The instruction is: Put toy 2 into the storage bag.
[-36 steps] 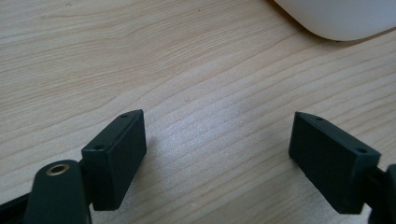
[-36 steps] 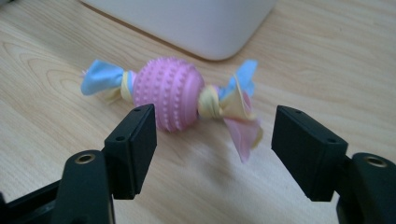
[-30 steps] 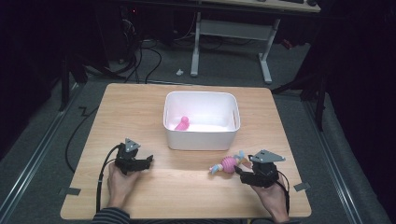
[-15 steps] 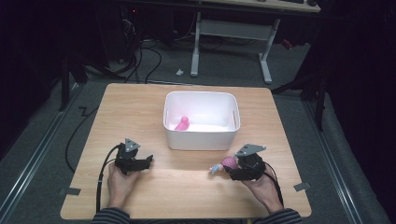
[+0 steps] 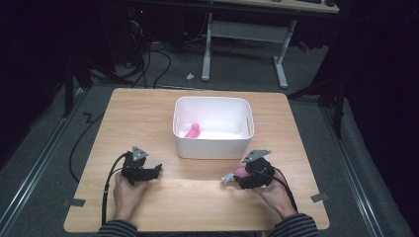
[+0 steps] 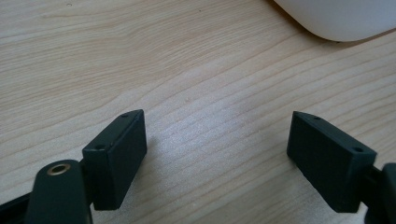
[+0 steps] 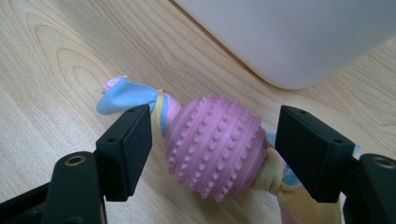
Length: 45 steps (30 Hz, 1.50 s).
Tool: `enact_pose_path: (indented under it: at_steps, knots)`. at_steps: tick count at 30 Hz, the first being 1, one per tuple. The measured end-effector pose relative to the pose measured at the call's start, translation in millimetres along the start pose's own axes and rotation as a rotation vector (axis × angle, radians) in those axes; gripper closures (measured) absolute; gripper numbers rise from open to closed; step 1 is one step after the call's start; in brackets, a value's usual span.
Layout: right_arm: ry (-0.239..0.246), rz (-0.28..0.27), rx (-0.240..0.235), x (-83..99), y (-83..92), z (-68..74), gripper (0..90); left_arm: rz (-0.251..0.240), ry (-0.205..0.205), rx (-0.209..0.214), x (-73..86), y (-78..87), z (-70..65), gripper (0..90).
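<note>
The knobbed toy [image 7: 215, 145] lies on the tabletop [image 5: 197, 197] just before the bin [image 5: 213, 143], framed by the right claw [image 7: 212, 156], whose jaws have just been opening without touching it. The left claw [image 6: 219, 154] is spread, empty. A skewed closing could roll the ball away.

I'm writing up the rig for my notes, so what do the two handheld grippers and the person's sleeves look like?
Both the left gripper and the right gripper are black, each topped with a grey three-cornered plate and trailing a black cable. Up close, the fingers are flat, blocky black pads with small screw holes, and a brass-coloured ring sits on the linkage. The sleeves are dark with thin stripes.
</note>
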State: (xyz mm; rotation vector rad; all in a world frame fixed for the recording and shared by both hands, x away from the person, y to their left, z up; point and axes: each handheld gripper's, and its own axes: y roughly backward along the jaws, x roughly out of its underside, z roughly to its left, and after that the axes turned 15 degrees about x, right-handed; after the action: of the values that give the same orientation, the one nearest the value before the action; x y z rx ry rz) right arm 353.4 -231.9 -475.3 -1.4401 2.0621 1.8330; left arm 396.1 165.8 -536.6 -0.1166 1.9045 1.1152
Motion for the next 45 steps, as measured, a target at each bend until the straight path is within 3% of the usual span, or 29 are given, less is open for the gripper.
enact_pose_path:
  at_steps: [12,23,28,45]
  knots:
    - [0.054,0.038,0.017,0.0,-10.2,3.4,31.5,0.0,0.005,-0.003,0.0,0.2,0.2,20.0]
    - [0.068,0.014,0.028,1.7,-9.4,6.6,33.9,-0.001,0.006,-0.002,0.0,0.1,0.2,20.0]
    - [0.022,-0.029,0.033,2.4,-0.1,1.2,34.1,-0.001,0.006,-0.002,0.0,0.1,0.2,20.0]
    - [-0.073,-0.073,0.032,8.7,27.8,-20.9,34.3,-0.002,0.007,-0.002,0.0,0.1,0.2,20.0]
